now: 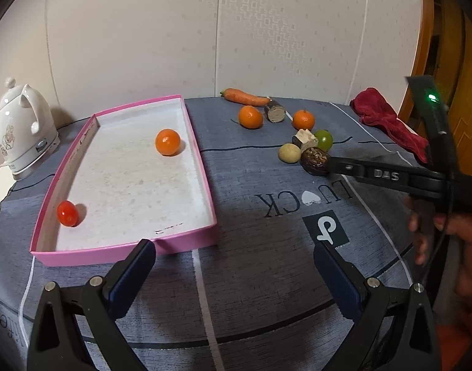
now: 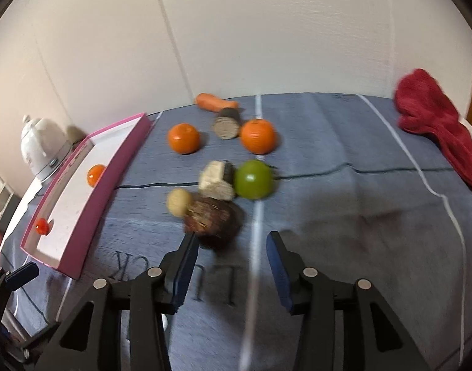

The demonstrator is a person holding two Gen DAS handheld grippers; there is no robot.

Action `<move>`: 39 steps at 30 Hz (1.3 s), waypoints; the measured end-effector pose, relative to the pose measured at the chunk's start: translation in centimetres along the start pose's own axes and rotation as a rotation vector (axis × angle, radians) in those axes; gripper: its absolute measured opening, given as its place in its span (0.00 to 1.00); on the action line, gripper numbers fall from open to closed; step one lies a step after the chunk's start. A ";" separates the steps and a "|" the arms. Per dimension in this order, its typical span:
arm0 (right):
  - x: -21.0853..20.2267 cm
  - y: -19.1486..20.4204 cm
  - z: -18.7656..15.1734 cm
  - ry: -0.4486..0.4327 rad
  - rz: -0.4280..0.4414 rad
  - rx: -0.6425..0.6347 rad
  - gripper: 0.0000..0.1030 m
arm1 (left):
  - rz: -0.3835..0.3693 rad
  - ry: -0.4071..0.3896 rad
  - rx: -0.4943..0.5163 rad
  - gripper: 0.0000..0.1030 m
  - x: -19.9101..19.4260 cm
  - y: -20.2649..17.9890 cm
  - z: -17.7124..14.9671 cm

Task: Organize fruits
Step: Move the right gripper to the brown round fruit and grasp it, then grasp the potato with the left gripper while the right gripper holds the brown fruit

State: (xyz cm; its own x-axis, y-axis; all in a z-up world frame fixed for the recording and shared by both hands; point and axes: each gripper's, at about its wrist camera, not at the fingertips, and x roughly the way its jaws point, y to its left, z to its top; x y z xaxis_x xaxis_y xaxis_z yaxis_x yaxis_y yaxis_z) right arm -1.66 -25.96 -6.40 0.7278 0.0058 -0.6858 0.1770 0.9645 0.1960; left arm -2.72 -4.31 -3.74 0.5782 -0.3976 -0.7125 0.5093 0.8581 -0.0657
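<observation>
Pink tray (image 1: 202, 167) holds one orange (image 1: 167, 142) and a tomato (image 1: 67, 213); two oranges and a green fruit (image 2: 253, 179) wait on the table (image 1: 260, 247), both grippers, left gripper (image 1: 234, 266) and right gripper (image 2: 231, 266), parted and empty.

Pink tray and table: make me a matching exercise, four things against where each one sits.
Things:
1. cherry tomato
2. carrot
3. red cloth
4. kettle

Places:
A. at the table's far edge, by the wall
B. inside the pink tray, near corner
C. off the table, left of the tray
D. at the table's right edge

Pairs: 1-B, 2-A, 3-D, 4-C
</observation>
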 end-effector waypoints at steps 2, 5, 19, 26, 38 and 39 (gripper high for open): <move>0.6 0.7 0.4 0.003 0.003 -0.020 0.45 | 0.002 -0.005 0.000 1.00 -0.1 0.1 0.0; 1.5 1.6 1.0 0.008 -0.006 -0.049 0.45 | 0.007 -0.008 -0.003 1.00 -0.3 0.2 0.0; 2.0 1.2 1.3 0.010 -0.017 -0.045 0.42 | 0.007 -0.012 0.007 1.00 0.5 -0.4 1.4; 0.8 -1.1 0.3 -0.037 -0.079 0.024 0.42 | 0.012 -0.026 0.016 1.00 1.7 -1.4 2.8; 0.0 -4.0 0.2 -0.082 -0.064 0.177 0.42 | -0.047 -0.003 0.057 0.97 7.0 -4.1 7.8; -0.1 -4.1 0.1 -0.087 -0.059 0.184 0.42 | -0.052 0.003 0.062 0.92 7.4 -4.3 8.0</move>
State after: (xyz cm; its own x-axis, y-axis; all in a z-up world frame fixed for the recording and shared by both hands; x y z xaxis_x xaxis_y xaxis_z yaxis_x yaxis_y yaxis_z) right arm -2.34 -29.98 -7.06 0.7660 -0.0795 -0.6379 0.3326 0.8982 0.2875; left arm 4.45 -13.51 -3.15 0.5476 -0.4403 -0.7116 0.5774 0.8143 -0.0595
